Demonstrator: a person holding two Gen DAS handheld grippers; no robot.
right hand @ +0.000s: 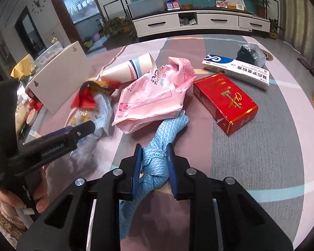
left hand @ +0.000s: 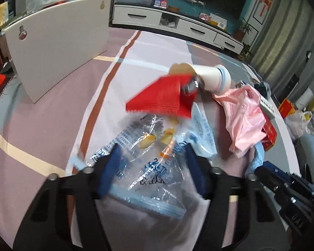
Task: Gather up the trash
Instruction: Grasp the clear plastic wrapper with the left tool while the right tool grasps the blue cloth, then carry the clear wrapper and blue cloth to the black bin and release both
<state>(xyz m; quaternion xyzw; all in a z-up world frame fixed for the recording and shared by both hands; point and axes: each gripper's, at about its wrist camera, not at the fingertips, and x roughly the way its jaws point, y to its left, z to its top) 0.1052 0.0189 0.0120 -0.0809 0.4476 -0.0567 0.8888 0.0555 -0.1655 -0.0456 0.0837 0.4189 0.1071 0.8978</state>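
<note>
Trash lies on a striped cloth-covered table. My left gripper (left hand: 151, 149) is open, its blue fingers on either side of a clear blue-printed plastic bag (left hand: 157, 159) with yellow crumbs inside. A red wrapper (left hand: 163, 97) and a tipped paper cup (left hand: 209, 75) lie just beyond it. My right gripper (right hand: 153, 153) is shut on a crumpled blue glove (right hand: 157, 146). Ahead of it lie a pink plastic bag (right hand: 152, 92), a red box (right hand: 225, 101) and a white-and-blue box (right hand: 236, 71). The left gripper (right hand: 88, 127) shows in the right wrist view, over the clear bag (right hand: 102, 108).
A white board (left hand: 58, 48) stands upright on the table's left side. A dark crumpled bag (right hand: 249, 54) lies at the far right. A TV cabinet (right hand: 198, 21) stands beyond the table. Red items and clutter lie past the left edge.
</note>
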